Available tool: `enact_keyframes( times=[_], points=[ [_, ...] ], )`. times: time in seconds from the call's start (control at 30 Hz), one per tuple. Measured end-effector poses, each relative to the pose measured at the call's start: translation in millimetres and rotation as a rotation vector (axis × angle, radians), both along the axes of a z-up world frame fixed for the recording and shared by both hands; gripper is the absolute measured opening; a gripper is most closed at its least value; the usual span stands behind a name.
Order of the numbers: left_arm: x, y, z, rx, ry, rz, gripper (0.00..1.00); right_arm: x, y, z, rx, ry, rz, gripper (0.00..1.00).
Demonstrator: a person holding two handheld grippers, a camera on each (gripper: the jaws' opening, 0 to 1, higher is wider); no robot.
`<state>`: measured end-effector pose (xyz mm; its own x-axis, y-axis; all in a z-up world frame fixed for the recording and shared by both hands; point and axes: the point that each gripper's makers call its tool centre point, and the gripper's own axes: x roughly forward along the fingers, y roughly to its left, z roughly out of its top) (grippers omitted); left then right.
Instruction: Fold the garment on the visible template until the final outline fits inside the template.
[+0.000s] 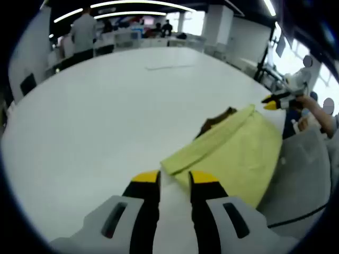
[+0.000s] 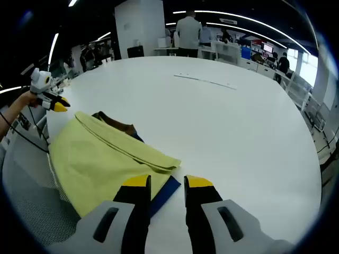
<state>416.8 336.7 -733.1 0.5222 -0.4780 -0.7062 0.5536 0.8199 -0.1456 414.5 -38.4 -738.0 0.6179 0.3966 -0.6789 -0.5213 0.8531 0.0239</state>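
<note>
Fingertips [image 2: 139, 182] apart, garment [image 2: 100, 159] beside

Both views low over the white table [image 1: 106, 116], facing opposite ends of the shared yellow-green garment [image 2: 100, 159].

Ceiling strips [image 2: 233, 17] light the white surface [image 1: 106, 116] brightly and evenly, with soft glare. Windows [image 1: 296, 58] at upper right blow out. Fisheye bends the edges; the background is blurred.
</note>
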Motion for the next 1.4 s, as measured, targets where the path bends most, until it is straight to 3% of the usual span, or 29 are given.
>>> enact_keyframes(
  times=[0.13, 0.7, 0.87, 1.4],
  points=[
    [4.0, 4, -13.4, 0.026, 0.018, 0.005, 0.16, 2, -2, -1.0, 0.001, -0.005, -0.008, 0.23],
    [11.5, 4, -24.0, 0.016, 0.034, 0.022, 0.14, 7, -4, -4.9, -0.005, -0.003, -0.019, 0.21],
    [11.6, 4, -31.6, 0.044, 0.041, 0.009, 0.15, 8, -4, -5.8, -0.005, -0.001, -0.018, 0.20],
    [15.8, 0, -32.0, 0.020, 0.034, 0.029, 0.10, 16, -4, -9.0, -0.023, -0.022, -0.024, 0.17]
  ],
)
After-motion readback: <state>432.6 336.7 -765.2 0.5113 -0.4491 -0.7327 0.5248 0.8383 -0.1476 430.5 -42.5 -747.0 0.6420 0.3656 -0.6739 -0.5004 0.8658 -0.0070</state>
